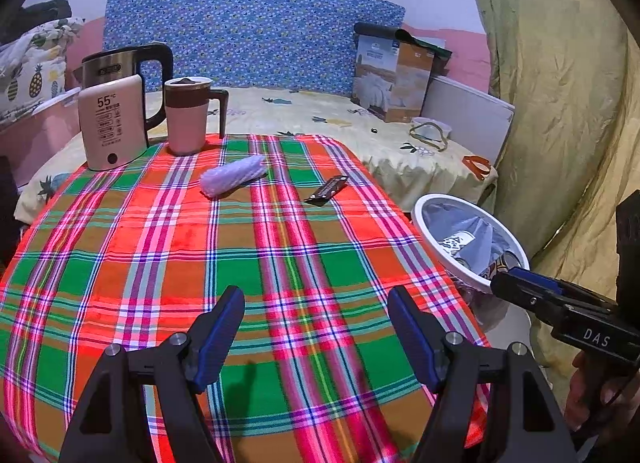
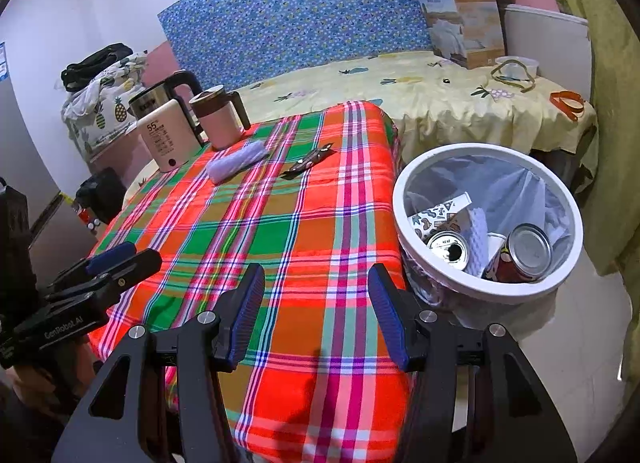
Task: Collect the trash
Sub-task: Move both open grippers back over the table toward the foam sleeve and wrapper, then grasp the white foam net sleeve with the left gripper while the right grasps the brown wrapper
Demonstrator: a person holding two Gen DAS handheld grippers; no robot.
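Note:
A white foam sleeve (image 1: 234,176) and a dark snack wrapper (image 1: 327,190) lie at the far side of the plaid tablecloth (image 1: 240,263); both also show in the right wrist view, sleeve (image 2: 237,161) and wrapper (image 2: 308,161). A white trash bin (image 2: 486,291) lined with a bag stands right of the table, holding cans, a paper cup and foam; its rim (image 1: 460,271) shows in the left view. My left gripper (image 1: 316,337) is open and empty above the near tablecloth. My right gripper (image 2: 316,313) is open and empty over the table's right edge, beside the bin.
A pink kettle (image 1: 112,123) and a pink mug (image 1: 188,117) stand at the table's far left. A bed with a yellow sheet (image 2: 440,103) lies behind, bearing a cardboard box (image 2: 464,19) and small items. A green curtain (image 1: 560,123) hangs at the right.

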